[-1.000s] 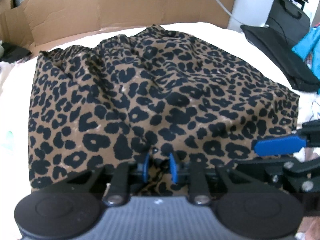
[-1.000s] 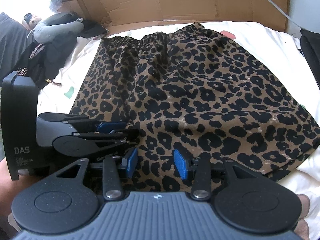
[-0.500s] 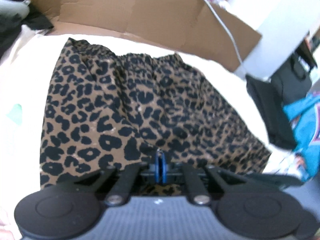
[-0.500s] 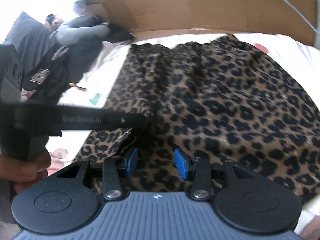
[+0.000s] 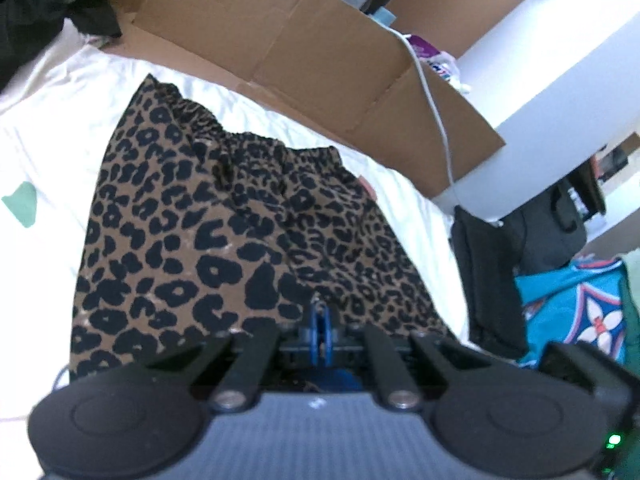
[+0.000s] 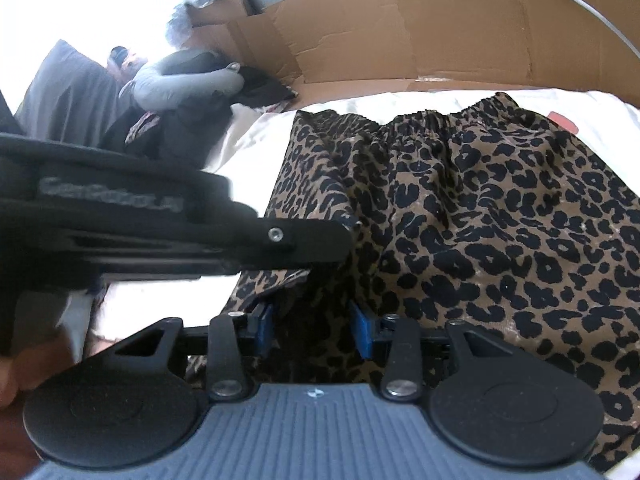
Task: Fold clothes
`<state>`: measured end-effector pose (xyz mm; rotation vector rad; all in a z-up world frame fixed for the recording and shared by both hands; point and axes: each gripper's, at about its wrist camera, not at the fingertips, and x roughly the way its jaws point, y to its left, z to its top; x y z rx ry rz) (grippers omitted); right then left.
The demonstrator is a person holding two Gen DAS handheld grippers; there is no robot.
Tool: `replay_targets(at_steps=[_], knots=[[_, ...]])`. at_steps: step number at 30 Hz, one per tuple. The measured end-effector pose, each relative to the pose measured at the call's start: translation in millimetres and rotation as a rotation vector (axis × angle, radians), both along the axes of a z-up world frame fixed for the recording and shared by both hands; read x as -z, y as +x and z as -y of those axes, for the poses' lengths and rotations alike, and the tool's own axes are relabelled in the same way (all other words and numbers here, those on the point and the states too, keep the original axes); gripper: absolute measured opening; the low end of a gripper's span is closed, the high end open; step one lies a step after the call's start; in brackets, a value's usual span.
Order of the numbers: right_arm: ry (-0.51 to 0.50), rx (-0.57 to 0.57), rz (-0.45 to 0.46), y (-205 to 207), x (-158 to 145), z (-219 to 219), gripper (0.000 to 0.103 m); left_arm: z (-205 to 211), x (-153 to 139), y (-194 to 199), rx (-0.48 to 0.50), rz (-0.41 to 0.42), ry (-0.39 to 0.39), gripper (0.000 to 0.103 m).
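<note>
The left tool [image 5: 320,330] pinches the skirt [image 5: 224,240] hem; the right tool [image 6: 314,326] is closing around it, so next comes folding toward the upper frame.

- The left wrist view is taken from just behind the left gripper [image 5: 320,330], along its blue fingers, angled down and rolled, so the white bedsheet [image 5: 60,128] runs slantwise.
- The leopard-print skirt [image 5: 192,224] is seen close, filling the middle; flattened cardboard [image 5: 280,52] lies beyond, dark bags [image 5: 492,280] at the right.
- The right wrist view is taken from behind the right gripper [image 6: 314,328], angled down, very near the skirt [image 6: 500,240].
- The left gripper [image 6: 312,236] is seen crossing this view from the left.
- Skirt, sheet [image 6: 260,140] and cardboard [image 6: 420,32] are shared by both views.
</note>
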<state>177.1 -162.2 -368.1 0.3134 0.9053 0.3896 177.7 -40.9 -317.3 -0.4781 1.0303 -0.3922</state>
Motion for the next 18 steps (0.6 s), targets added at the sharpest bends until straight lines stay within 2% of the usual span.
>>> replay_targets(at_steps=[1, 4, 8, 12, 18], knots=[[0.003, 0.007, 0.003, 1.2, -0.6, 0.8, 0.036, 0.4, -1.0, -0.1, -0.002, 0.000, -0.008, 0.004], [0.027, 0.016, 0.003, 3.8, -1.5, 3.6, 0.036, 4.1, -5.0, 0.1, 0.000, 0.015, -0.006, 0.004], [0.054, 0.018, -0.003, 3.2, -3.6, 4.9, 0.036, 3.1, -5.3, 1.7, -0.013, -0.001, -0.044, 0.004], [0.060, -0.007, 0.013, -4.2, -9.2, 4.7, 0.047, -8.4, -5.1, 7.6, -0.044, -0.022, -0.094, 0.004], [0.075, 0.017, 0.020, -3.3, -14.8, 3.8, 0.051, -19.2, -5.3, 18.5, -0.069, -0.056, -0.138, 0.004]])
